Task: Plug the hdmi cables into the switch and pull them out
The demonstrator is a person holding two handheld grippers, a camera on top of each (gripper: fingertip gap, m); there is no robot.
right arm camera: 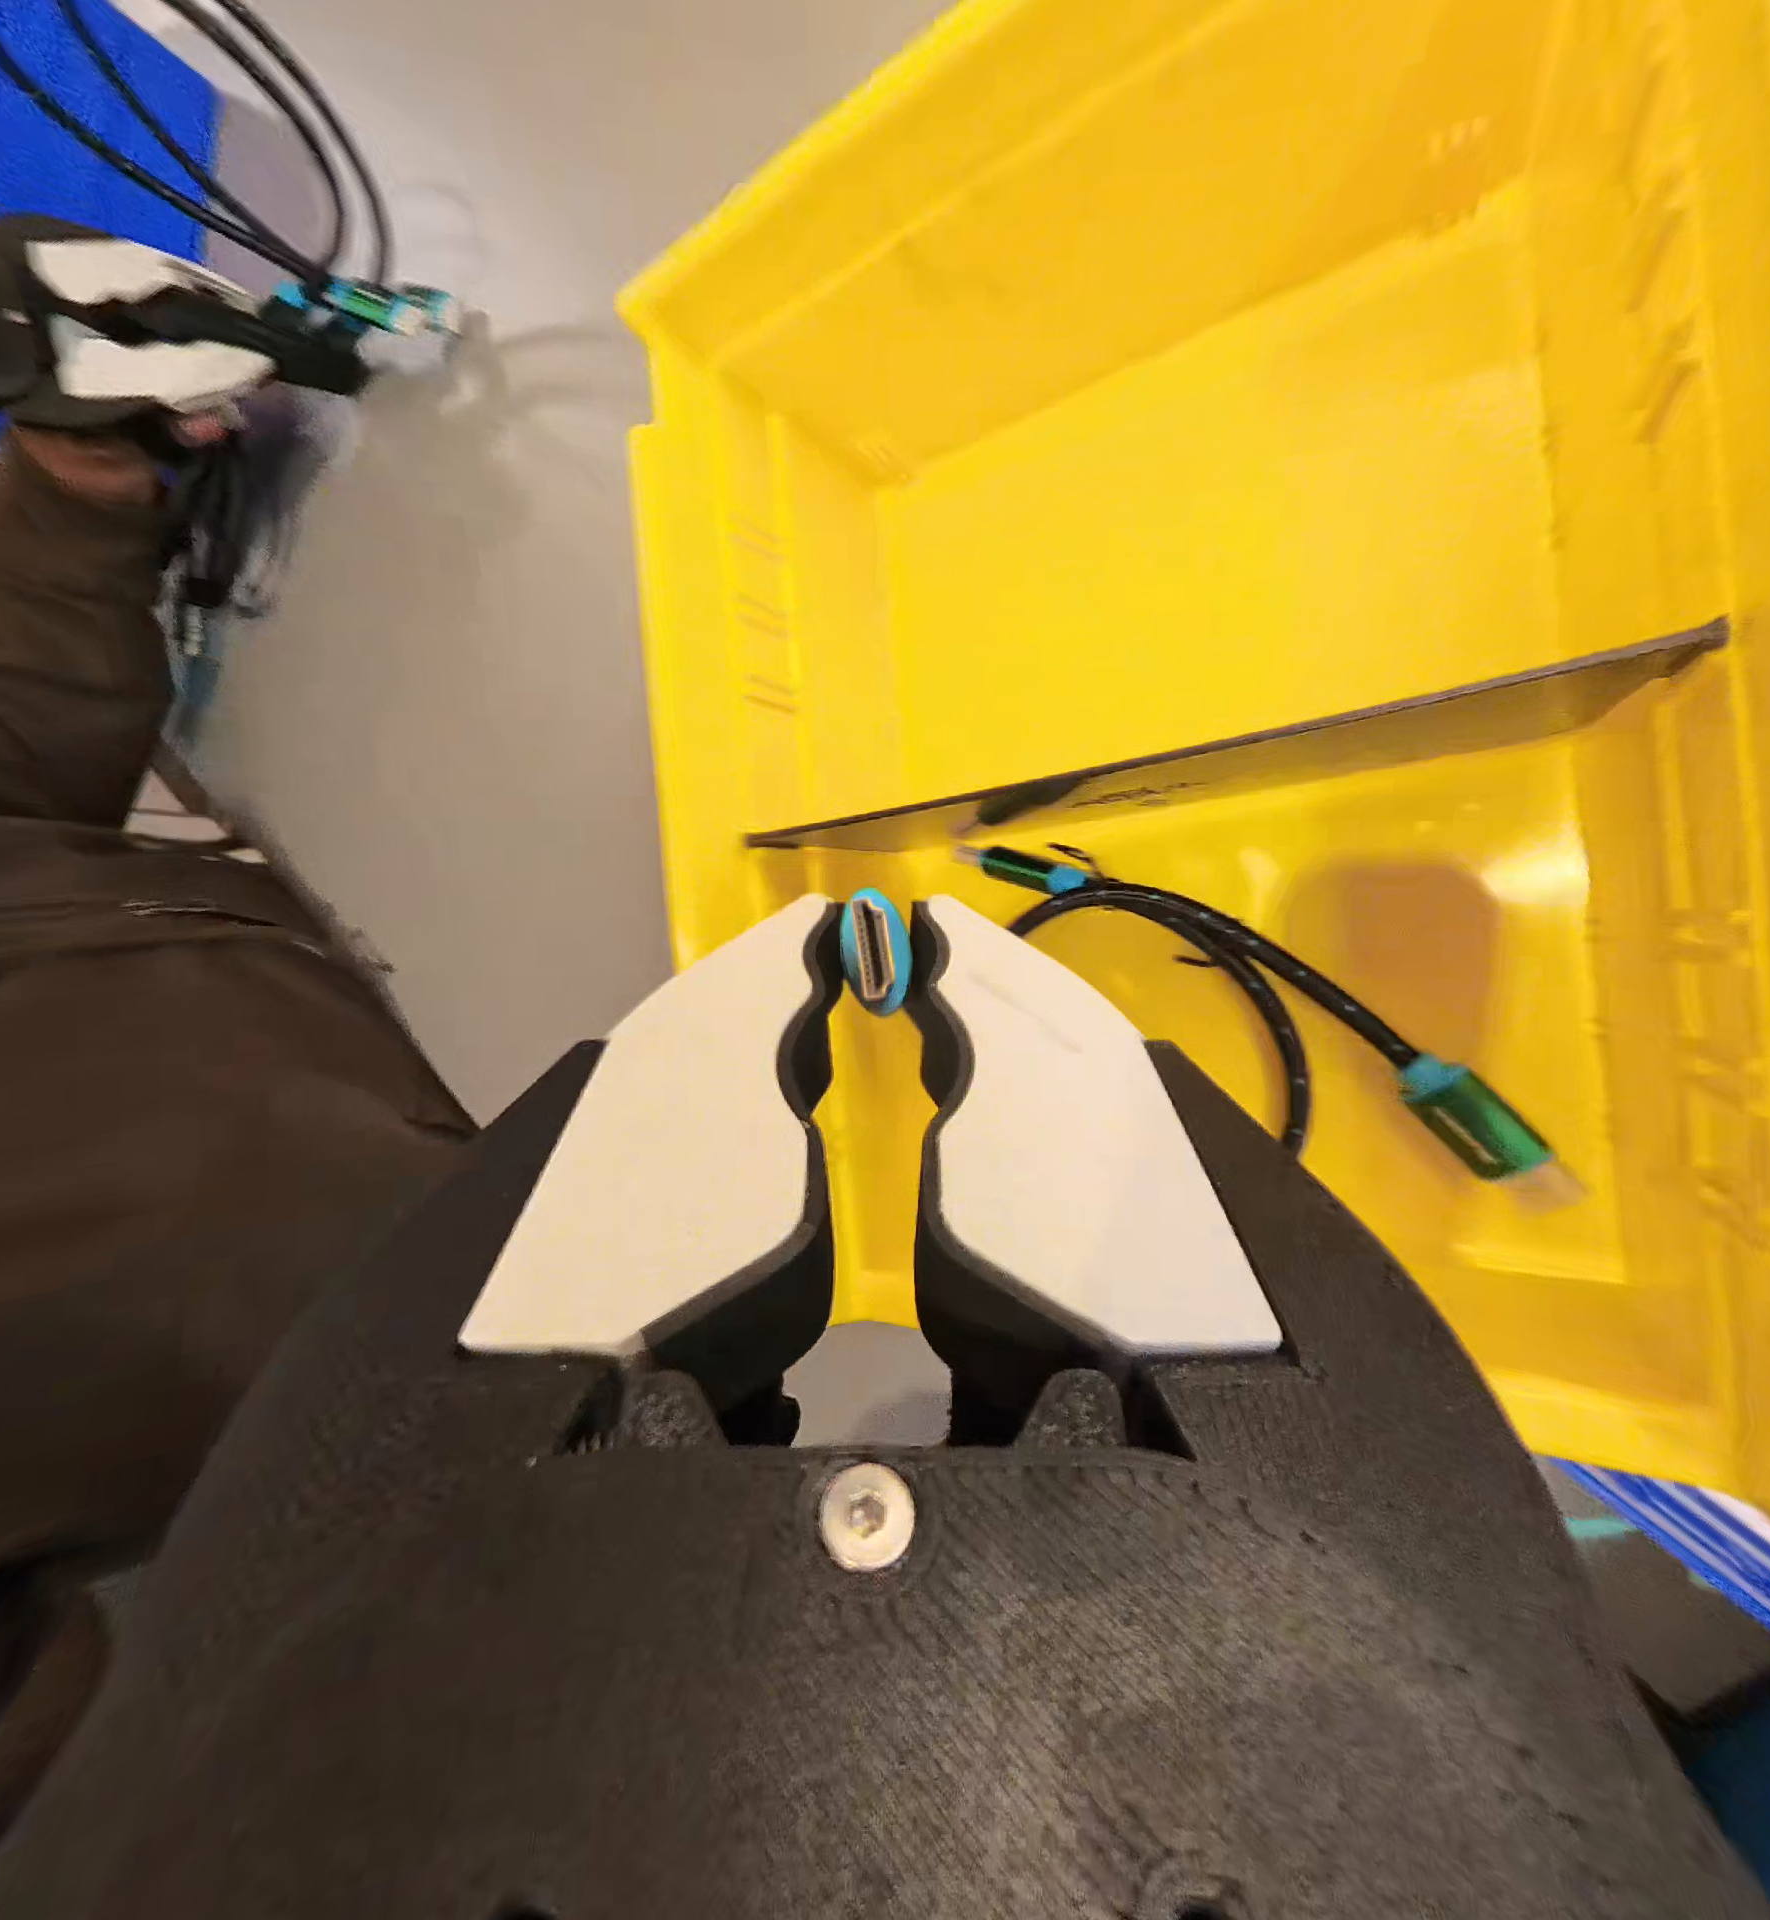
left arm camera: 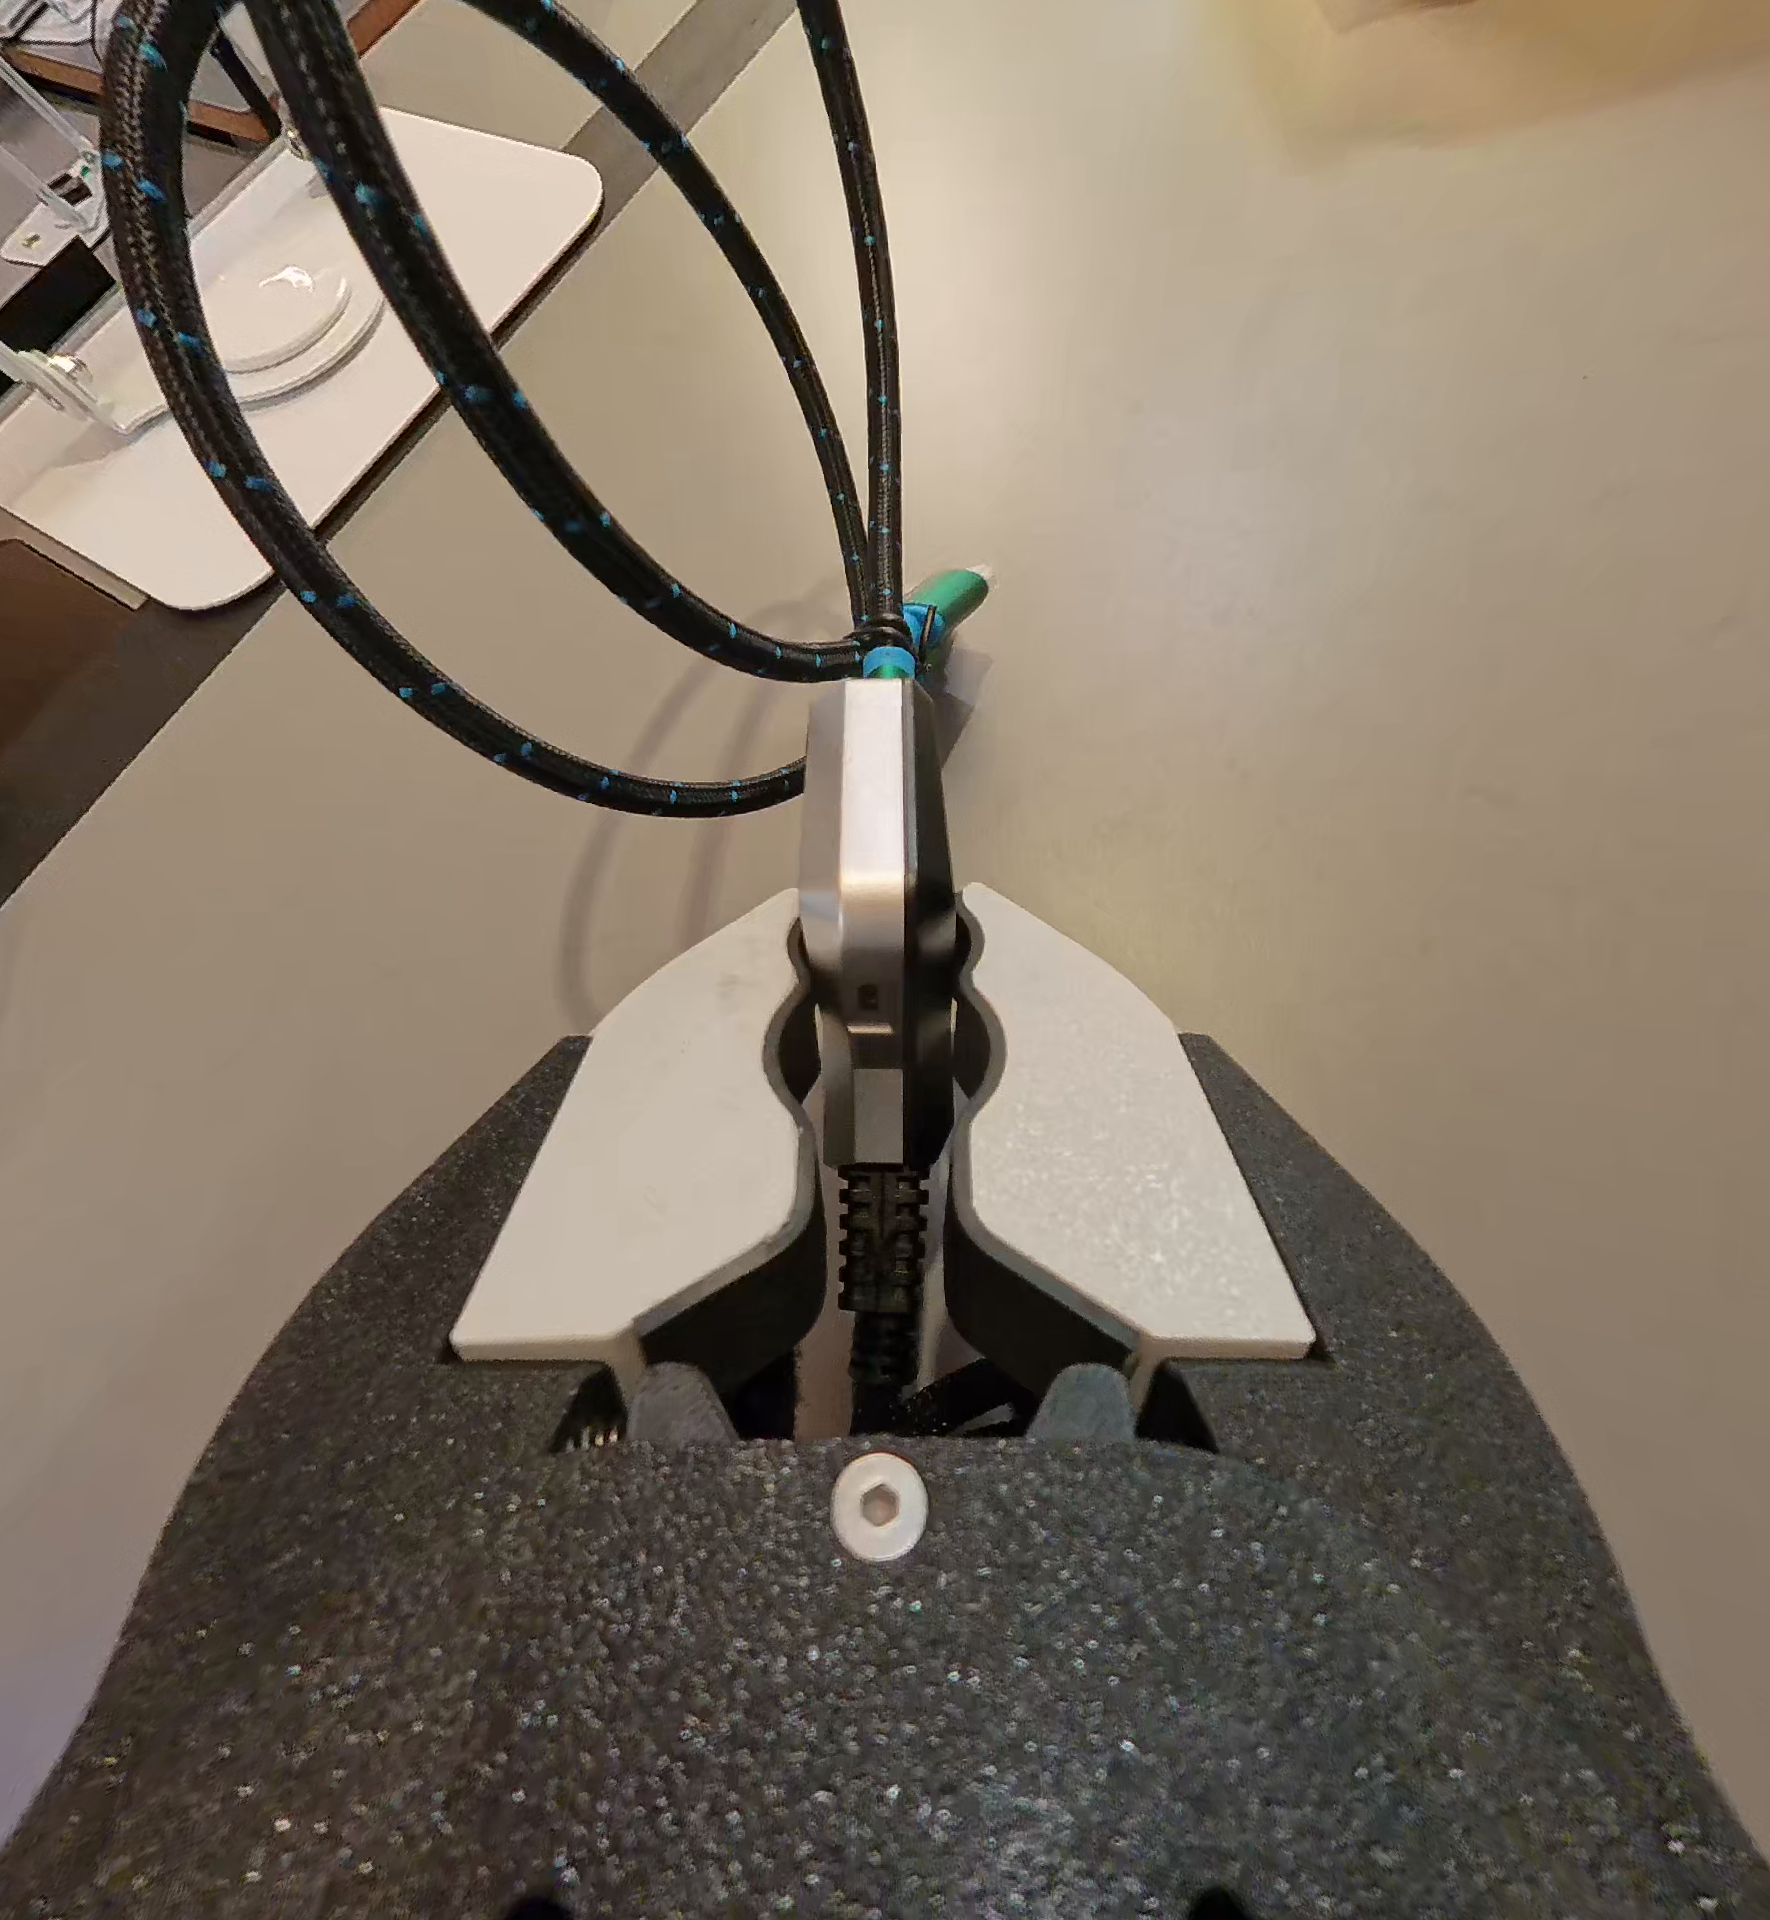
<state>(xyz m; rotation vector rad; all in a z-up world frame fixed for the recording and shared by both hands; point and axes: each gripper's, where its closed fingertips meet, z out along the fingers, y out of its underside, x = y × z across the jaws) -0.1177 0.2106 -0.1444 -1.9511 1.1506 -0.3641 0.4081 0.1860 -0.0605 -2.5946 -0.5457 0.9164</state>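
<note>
Inside one yellow bin [right arm camera: 1224, 582], one coiled cable [right arm camera: 1265, 977], right gripper [right arm camera: 873, 951] clamping one blue-tipped plug [right arm camera: 870, 954], left gripper [left arm camera: 879, 935] clamping one silver adapter [left arm camera: 865, 831].

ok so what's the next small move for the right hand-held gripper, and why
Probably ease it forward over the yellow bin's near compartment. The right hand-held gripper is shut on a blue-collared HDMI plug at the bin's left wall, and a braided cable with green plugs already lies in that compartment, below the dark divider.

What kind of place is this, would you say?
Probably an office or lab workbench: a monitor stand base on a pale desk, braided cables, and a yellow storage bin holding one.
</note>
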